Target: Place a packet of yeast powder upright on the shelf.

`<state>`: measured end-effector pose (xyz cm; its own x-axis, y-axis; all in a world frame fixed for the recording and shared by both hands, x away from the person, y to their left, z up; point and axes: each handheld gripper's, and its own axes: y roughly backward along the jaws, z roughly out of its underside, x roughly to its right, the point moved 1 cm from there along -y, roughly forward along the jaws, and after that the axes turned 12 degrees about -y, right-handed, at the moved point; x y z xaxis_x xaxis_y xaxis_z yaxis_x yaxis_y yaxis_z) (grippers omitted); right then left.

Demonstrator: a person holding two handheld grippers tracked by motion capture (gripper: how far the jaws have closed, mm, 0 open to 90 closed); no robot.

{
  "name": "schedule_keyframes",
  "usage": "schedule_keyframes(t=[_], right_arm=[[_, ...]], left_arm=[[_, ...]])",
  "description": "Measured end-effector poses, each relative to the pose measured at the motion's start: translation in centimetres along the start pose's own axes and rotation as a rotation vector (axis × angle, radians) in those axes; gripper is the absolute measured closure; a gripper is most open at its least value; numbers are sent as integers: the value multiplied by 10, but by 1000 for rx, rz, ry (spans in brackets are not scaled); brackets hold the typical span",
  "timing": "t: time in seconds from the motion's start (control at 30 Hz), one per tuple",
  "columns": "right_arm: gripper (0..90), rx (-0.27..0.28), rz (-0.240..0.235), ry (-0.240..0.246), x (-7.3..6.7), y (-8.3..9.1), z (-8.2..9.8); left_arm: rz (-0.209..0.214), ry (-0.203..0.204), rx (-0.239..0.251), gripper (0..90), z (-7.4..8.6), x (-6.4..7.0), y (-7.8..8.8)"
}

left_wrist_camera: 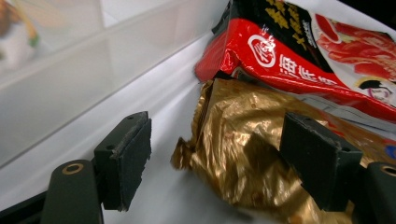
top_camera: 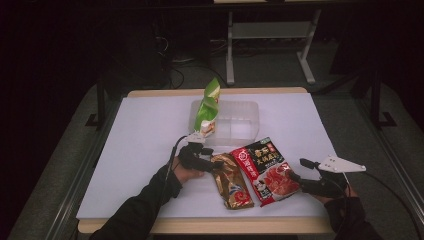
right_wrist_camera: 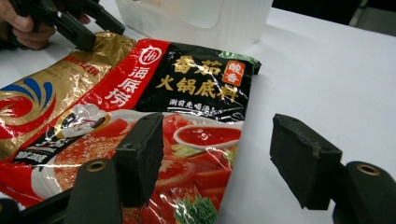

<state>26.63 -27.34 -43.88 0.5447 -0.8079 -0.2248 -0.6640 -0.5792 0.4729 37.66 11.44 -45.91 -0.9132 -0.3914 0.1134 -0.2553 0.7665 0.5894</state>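
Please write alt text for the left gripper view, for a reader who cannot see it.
The open left gripper points at the crumpled end of a gold foil packet lying on a white table, its two black pads on either side of it and not pressing. A red and black sauce packet lies just beyond, with a clear plastic bin at the left.

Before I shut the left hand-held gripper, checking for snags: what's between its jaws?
The gold packet's crumpled upper end, with white table beside it, in the left gripper view.
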Motion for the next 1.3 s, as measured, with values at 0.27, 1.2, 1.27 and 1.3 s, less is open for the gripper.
schedule_keyframes(t=[0.27,1.2,1.27,1.3], right_arm=[[324,1,-16,-27,5,-1,7],[314,66,-8,-45,10,1,6],[314,68,-8,-46,11,1,6],[314,69,-8,-45,11,1,6]], left_arm=[[70,11,11,525,-1,8,-3],[-10,4,357,886,-20,20,79],[-10,2,377,887,-22,22,83],[-10,8,391,887,-23,23,84]])
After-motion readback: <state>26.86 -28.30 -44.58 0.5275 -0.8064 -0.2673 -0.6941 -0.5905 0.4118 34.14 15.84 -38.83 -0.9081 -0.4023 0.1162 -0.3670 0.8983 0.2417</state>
